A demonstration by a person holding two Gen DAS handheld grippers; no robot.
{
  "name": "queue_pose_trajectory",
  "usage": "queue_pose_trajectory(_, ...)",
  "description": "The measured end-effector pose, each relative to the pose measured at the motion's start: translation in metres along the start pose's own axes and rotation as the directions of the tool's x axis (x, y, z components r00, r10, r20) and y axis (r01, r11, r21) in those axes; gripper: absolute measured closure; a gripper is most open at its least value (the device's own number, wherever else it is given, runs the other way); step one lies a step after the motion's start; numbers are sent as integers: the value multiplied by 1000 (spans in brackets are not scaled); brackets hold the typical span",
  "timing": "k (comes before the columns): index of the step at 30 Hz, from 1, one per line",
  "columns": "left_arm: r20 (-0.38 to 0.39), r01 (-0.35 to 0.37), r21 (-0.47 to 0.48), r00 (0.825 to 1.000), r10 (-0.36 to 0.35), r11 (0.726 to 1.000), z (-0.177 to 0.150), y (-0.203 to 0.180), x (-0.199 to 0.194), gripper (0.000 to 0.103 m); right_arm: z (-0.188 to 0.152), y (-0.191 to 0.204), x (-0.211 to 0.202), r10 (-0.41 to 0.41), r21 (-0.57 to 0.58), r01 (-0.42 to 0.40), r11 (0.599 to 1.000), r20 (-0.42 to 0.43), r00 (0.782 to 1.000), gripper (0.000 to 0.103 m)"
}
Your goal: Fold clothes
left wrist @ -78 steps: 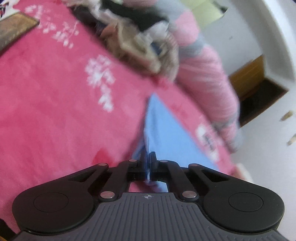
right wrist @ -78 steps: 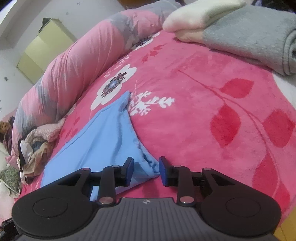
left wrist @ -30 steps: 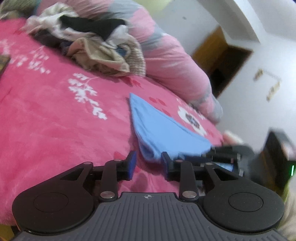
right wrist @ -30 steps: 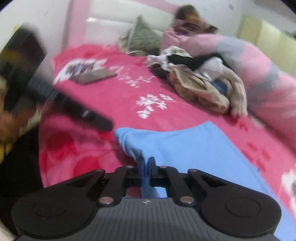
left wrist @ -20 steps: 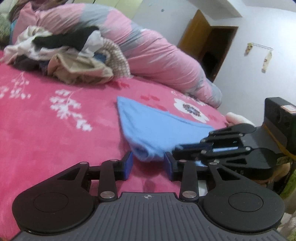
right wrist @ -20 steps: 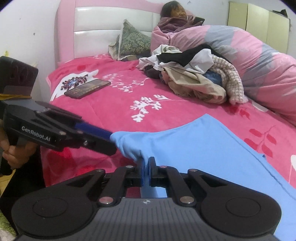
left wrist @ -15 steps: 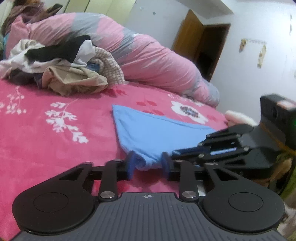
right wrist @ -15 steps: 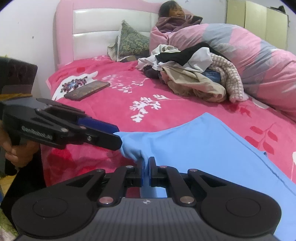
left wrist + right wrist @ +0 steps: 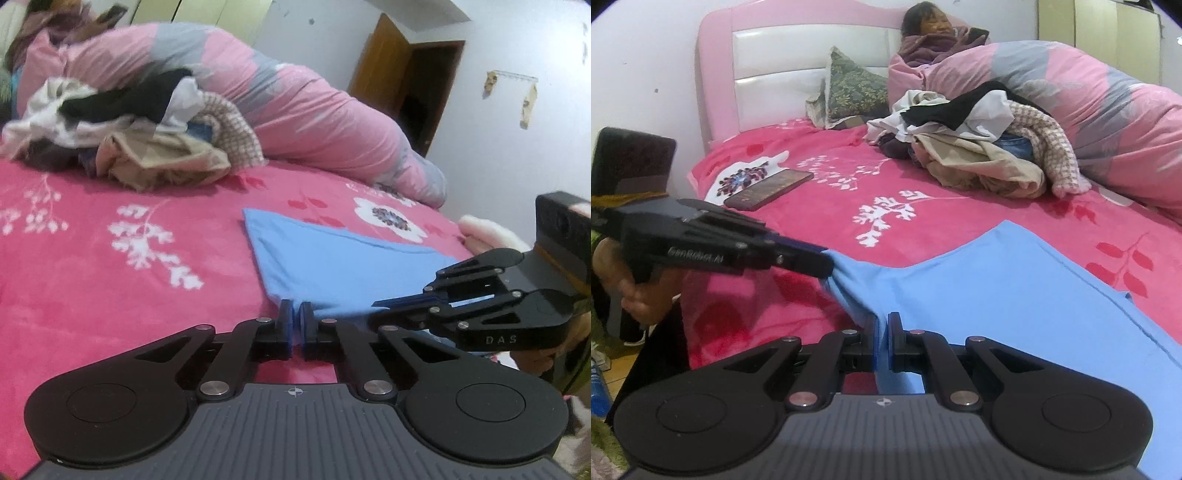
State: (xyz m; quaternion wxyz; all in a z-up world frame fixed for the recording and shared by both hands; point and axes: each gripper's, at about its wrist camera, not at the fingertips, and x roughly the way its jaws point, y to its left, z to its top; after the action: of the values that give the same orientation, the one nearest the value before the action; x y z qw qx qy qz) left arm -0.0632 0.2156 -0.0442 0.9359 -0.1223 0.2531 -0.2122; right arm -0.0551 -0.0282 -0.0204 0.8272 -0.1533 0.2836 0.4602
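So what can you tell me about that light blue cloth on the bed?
The blue cloth is plain, light blue, thin and soft-looking, with no print. It lies mostly flat on the pink flowered bedspread, apart from the heap of unfolded clothes further up the bed. A stitched hem runs along one edge. Its near edge is lifted and bunched: the left tool has just closed on one corner, and the right tool is shut on the edge beside it.

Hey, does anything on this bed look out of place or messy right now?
Yes: a phone lies loose on the pink bedspread near the headboard, and a jumbled pile of unfolded clothes sits against the rolled duvet.
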Motion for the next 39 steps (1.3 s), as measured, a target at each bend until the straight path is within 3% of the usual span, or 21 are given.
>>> queue_pose_trajectory(9, 1, 6, -140, 1000, -6, 990, -14, 25, -16, 99, 0, -3, 1, -4, 37, 4, 999, 0, 1000, 99)
queue_pose_trajectory(13, -16, -16, -28, 1000, 16, 999, -14, 6, -15, 74, 2, -8, -2, 3, 70, -3, 998, 8, 1000, 99)
queue_pose_trajectory(16, -23, -33, 109, 999, 36, 993, -14, -15, -5, 71, 3, -10, -3, 6, 84, -7, 996, 10, 1000, 99)
queue_pose_trajectory(21, -9, -67, 293, 997, 72, 954, -13, -42, 11, 72, 4, -10, -3, 7, 95, -8, 995, 12, 1000, 99)
queue_pose_trajectory(23, -3, -87, 355, 996, 95, 931, -14, -49, 17, 84, 4, -11, -4, 8, 98, -10, 995, 15, 1000, 99)
queue_pose_trajectory(24, -8, -96, 378, 994, 107, 921, -14, -51, 20, 98, 4, -12, -4, 9, 100, -11, 995, 16, 1000, 99)
queue_pose_trajectory(25, -11, -101, 394, 993, 115, 913, -14, -52, 22, 99, 5, -12, -5, 10, 102, -12, 995, 18, 1000, 99)
queue_pose_trajectory(31, 53, -147, 396, 989, 137, 906, -5, -47, 7, 101, 6, -6, -8, 49, 77, -51, 996, 33, 998, 99)
queue_pose_trajectory(36, -15, -153, 415, 984, 175, 897, -18, -39, 9, 100, -7, 21, 9, 47, -41, -49, 998, -30, 998, 99)
queue_pose_trajectory(39, -34, -174, 365, 979, 200, 915, -22, -27, 7, 100, -20, 40, 19, -7, -147, -1, 989, -54, 999, 97)
